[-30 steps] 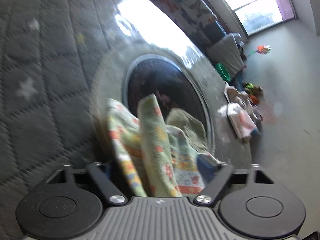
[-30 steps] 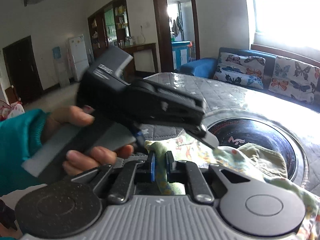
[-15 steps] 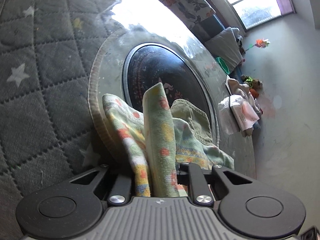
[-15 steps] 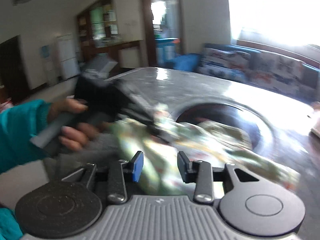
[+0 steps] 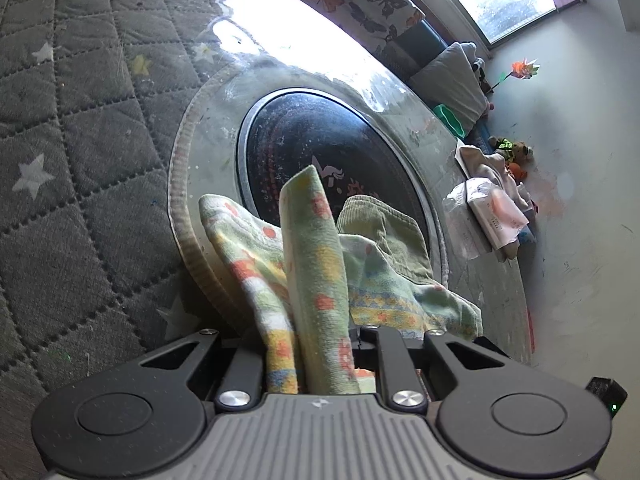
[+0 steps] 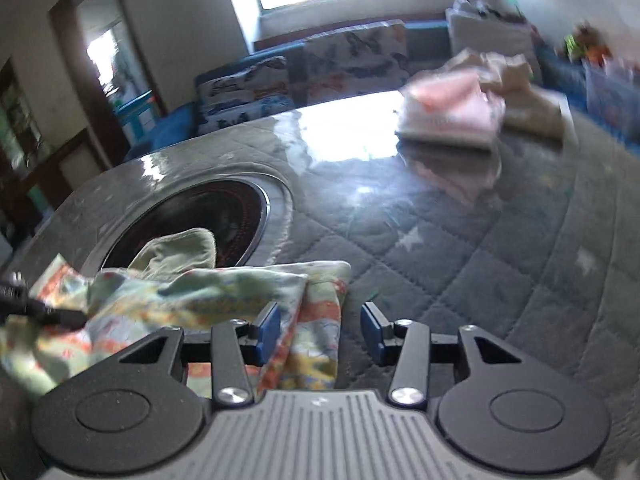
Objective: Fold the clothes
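A small patterned garment [image 5: 312, 264], pale green with orange and yellow prints, lies bunched on the grey quilted table cover [image 5: 80, 128], beside the table's dark round inset [image 5: 320, 148]. My left gripper [image 5: 310, 356] is shut on a fold of it that stands up between the jaws. In the right wrist view the garment [image 6: 224, 296] stretches across the lower left. My right gripper [image 6: 320, 328] is open, and a corner of the garment lies loose between its blue pads [image 6: 269, 322]. The left gripper's tip [image 6: 48, 312] pinches the cloth at the far left.
A stack of folded pink and beige clothes [image 6: 456, 112] sits at the table's far right edge, and shows in the left wrist view [image 5: 496, 216] too. A butterfly-print sofa [image 6: 304, 68] stands beyond the table. Toys [image 5: 512, 152] lie by the wall.
My left gripper closed on the garment fold. My right gripper opened, let go of the cloth and swung right, away from the left hand.
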Demonstrator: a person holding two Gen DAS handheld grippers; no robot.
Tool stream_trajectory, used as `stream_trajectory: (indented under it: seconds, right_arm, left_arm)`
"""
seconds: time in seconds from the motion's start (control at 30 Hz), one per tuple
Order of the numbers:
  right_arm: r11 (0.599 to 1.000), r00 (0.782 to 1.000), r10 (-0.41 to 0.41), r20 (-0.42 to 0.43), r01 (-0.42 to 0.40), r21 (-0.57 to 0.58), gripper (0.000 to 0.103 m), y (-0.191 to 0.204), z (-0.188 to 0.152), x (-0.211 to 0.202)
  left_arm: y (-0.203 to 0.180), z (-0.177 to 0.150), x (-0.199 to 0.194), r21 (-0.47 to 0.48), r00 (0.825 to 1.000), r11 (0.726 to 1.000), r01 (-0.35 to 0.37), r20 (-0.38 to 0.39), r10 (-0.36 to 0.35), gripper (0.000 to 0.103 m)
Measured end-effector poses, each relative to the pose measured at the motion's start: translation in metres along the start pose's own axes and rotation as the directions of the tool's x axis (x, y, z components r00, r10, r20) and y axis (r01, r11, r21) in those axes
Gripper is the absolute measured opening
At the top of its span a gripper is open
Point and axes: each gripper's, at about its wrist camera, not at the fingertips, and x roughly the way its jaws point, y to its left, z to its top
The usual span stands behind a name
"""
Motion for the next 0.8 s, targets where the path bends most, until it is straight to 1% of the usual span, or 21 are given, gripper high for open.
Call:
stream_trajectory:
  seconds: [0.03,0.1,0.13,0.17,0.2,0.27,0.3,0.37,0.5,0.57,0.63,0.7,0.8]
  right_arm:
    - [1.0,1.0,0.015,-0.001,-0.015,0.016,0.046,-0.001,-0.001,0.003]
    - [0.999,0.999,0.035,-0.005,-0.035,0.002,0.046,0.005,-0.004,0.004]
    - [0.999,0.999,0.043,-0.007,-0.043,-0.009,0.044,0.01,-0.005,0.004]
    - [0.999,0.999,0.039,-0.009,-0.04,-0.029,0.034,0.015,-0.006,0.003]
    - [0.998,0.999,0.033,-0.01,-0.033,-0.051,0.03,0.021,-0.007,0.003]
    - [0.997,1.0,0.029,0.004,-0.028,-0.066,0.014,0.026,-0.007,0.001]
    - [0.997,0.999,0.033,0.017,-0.032,-0.068,0.011,0.026,-0.007,-0.004]
    - [0.997,0.998,0.044,0.045,-0.041,-0.073,0.009,0.026,-0.006,-0.016]
    - [0.995,0.993,0.067,0.101,-0.059,-0.082,0.008,0.026,-0.004,-0.04]
    - [0.994,0.989,0.069,0.129,-0.058,-0.091,0.008,0.025,-0.003,-0.053]
    - [0.994,0.986,0.059,0.154,-0.045,-0.095,0.008,0.023,-0.002,-0.066]
    - [0.995,0.982,0.031,0.189,-0.012,-0.099,0.008,0.016,0.001,-0.082]
    - [0.995,0.97,-0.042,0.238,0.063,-0.083,0.008,-0.002,0.006,-0.106]
  left_arm:
    - [-0.001,0.0,0.0,0.004,1.0,1.0,-0.003,0.0,0.003,0.017]
    - [-0.003,0.0,0.0,0.015,1.0,1.0,-0.01,0.001,0.01,0.017]
    - [-0.003,0.0,0.0,0.02,1.0,1.0,-0.014,0.001,0.014,0.017]
    - [-0.005,0.001,0.0,0.026,1.0,0.999,-0.02,0.001,0.02,0.017]
    - [-0.006,0.001,0.0,0.032,1.0,0.999,-0.026,0.0,0.026,0.017]
    - [-0.011,0.002,-0.001,0.049,0.999,0.998,-0.032,0.002,0.032,0.017]
    - [-0.015,0.003,-0.002,0.06,0.999,0.998,-0.032,0.004,0.032,0.017]
    - [-0.023,0.004,-0.003,0.083,0.999,0.996,-0.033,0.008,0.032,0.017]
    - [-0.039,0.007,-0.007,0.128,0.999,0.991,-0.033,0.017,0.031,0.015]
    - [-0.056,0.009,-0.005,0.162,1.0,0.987,-0.019,0.013,0.017,0.015]
    - [-0.075,0.01,-0.002,0.201,1.0,0.98,-0.005,0.007,0.004,0.015]
    - [-0.096,0.009,0.006,0.239,1.0,0.971,0.017,-0.002,-0.017,0.015]
    - [-0.126,0.007,0.023,0.279,0.998,0.959,0.054,-0.023,-0.05,0.015]
